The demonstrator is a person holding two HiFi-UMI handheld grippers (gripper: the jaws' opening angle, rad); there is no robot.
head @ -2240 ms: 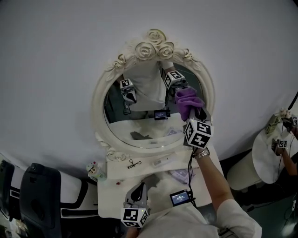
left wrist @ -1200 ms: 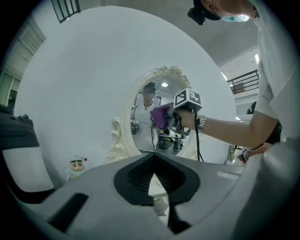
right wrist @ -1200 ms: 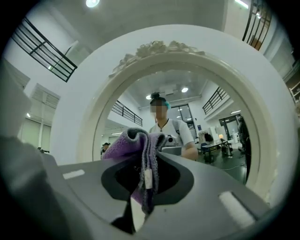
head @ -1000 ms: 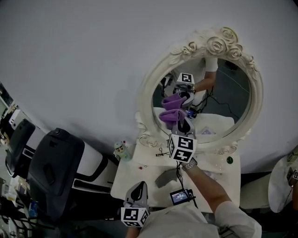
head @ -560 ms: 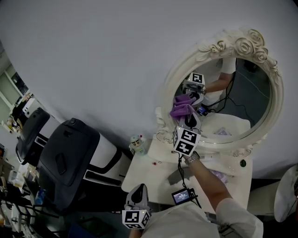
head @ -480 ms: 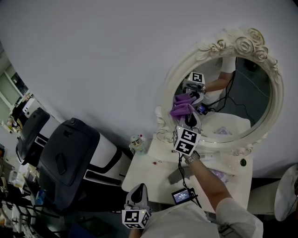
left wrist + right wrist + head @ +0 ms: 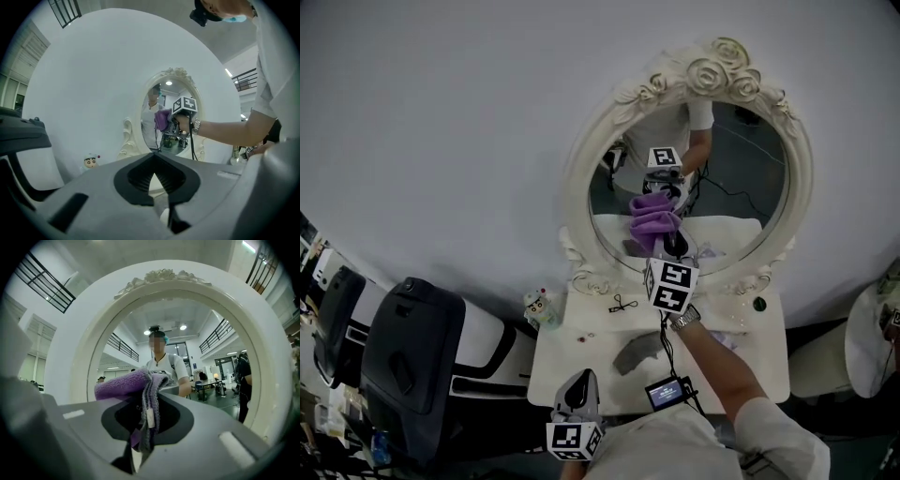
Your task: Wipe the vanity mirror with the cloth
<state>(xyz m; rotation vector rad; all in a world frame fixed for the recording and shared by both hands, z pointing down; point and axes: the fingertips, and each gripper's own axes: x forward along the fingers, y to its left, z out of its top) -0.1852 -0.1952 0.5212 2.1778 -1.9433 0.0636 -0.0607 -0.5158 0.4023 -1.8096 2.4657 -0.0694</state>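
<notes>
Pressing the purple cloth (image 7: 652,212) flat to the mirror (image 7: 741,159) looks like the step in hand. The right claw (image 7: 667,246) is clamped on the cloth, which bunches up over its jaws and seems to touch the lower left of the glass, just inside the ornate white frame (image 7: 575,187). In the right gripper view a fold of the cloth (image 7: 136,383) hangs down between the jaws, so the grip looks secure. The left claw (image 7: 579,380) hangs low at the near edge of the tabletop (image 7: 572,352), well apart from the mirror, its jaws together on nothing. To wipe well, I would keep the bunched cloth, not the hard claw tips, against the glass. Even, overlapping strokes should work across from this edge, turning short of the carved frame and staying above the small things on the tabletop.
</notes>
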